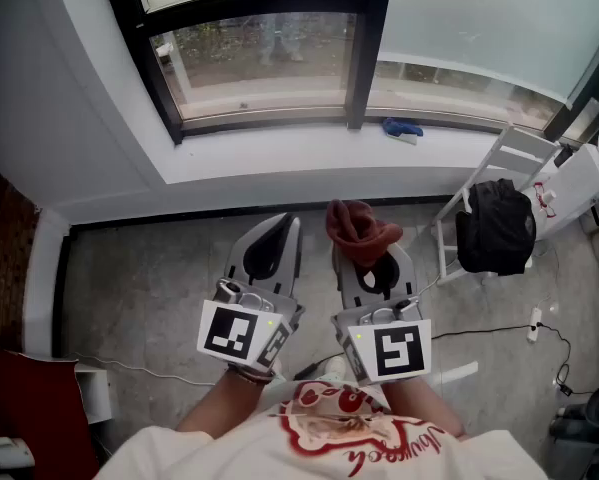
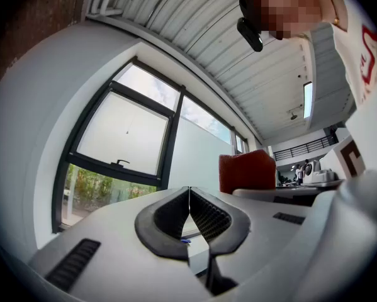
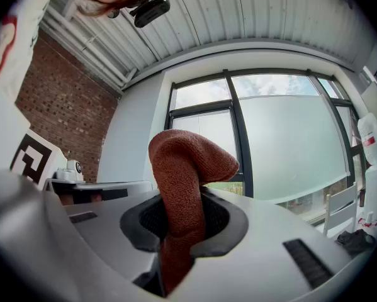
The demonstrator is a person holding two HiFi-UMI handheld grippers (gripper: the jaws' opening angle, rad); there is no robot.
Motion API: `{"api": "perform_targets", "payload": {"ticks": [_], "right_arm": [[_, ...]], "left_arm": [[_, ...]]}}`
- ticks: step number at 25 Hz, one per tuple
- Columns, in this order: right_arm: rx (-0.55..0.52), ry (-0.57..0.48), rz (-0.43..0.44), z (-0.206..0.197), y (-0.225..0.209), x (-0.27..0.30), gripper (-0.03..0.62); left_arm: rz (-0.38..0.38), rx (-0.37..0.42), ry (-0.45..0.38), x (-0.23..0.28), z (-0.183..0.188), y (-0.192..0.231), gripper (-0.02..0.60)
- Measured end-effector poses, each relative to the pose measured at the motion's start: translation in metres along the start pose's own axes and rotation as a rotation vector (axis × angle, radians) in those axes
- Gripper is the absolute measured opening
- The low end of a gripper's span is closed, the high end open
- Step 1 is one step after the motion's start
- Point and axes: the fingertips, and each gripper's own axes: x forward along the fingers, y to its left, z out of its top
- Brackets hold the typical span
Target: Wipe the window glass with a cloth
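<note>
In the head view, the black-framed window glass fills the top of the picture above a white sill. A small blue object lies on the sill to the right of the frame's black upright. Lower right, a white metal stepladder leans by the wall. A black bag hangs on the stepladder, and what is inside the bag cannot be seen. A thin dark cable runs over the grey concrete floor. Both tools are held low over that floor, well apart from the glass. The left gripper has its jaws pressed together on nothing. The right gripper carries the rust-red woven cloth, which is bunched up over its tips.

In the left gripper view, the two black ribbed pads meet along one line with nothing between them. Beyond them the red cloth stands up on the other tool, just beside this one. The window rises behind on the left, with a black handle on its crossbar.

In the right gripper view, the jaws pinch the red cloth. It comes up between the dark pads and folds over to the right, hiding part of the lower window. The glass panes stand behind, apart from the cloth. A red brick wall is at the left. The stepladder and black bag sit at the lower right.
</note>
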Motion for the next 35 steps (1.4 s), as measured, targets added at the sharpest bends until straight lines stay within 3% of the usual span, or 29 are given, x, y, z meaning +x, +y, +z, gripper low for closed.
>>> {"api": "perform_targets", "payload": {"ticks": [4, 10, 16, 20, 22, 25, 29, 31, 33, 35], "right_arm": [[0.014, -0.042, -0.035, 0.012, -0.012, 0.020, 0.084], [0.034, -0.028, -0.008, 0.009, 0.000, 0.025, 0.084], [0.022, -0.021, 0.036, 0.000, 0.017, 0.025, 0.084], [0.014, -0.046, 0.070, 0.005, 0.022, 0.022, 0.084], [-0.001, -0.045, 0.085, 0.005, 0.019, 0.019, 0.085], [-0.008, -0.047, 0.098, 0.006, 0.007, 0.013, 0.084], [-0.005, -0.047, 0.103, 0.005, -0.014, 0.003, 0.084], [0.015, -0.047, 0.103, 0.004, -0.024, 0.000, 0.084], [0.051, -0.033, 0.103, 0.000, -0.033, 0.000, 0.085], [0.087, -0.012, 0.100, -0.005, -0.040, 0.003, 0.084]], "left_arm": [[0.044, 0.002, -0.013, 0.016, 0.006, 0.010, 0.021], [0.015, 0.046, -0.107, 0.003, 0.026, 0.011, 0.023], [0.134, 0.131, 0.017, -0.008, 0.009, 0.035, 0.023], [0.174, 0.159, 0.094, -0.006, -0.007, 0.043, 0.021], [0.169, 0.209, 0.117, 0.000, -0.011, 0.037, 0.021], [0.096, 0.313, 0.106, 0.012, -0.014, 0.016, 0.021], [0.054, 0.289, 0.166, 0.026, -0.023, -0.006, 0.021], [0.054, 0.335, 0.169, 0.034, -0.021, -0.017, 0.021], [0.070, 0.439, 0.168, 0.041, -0.020, -0.026, 0.021], [0.105, 0.468, 0.154, 0.046, -0.019, -0.029, 0.020]]}}
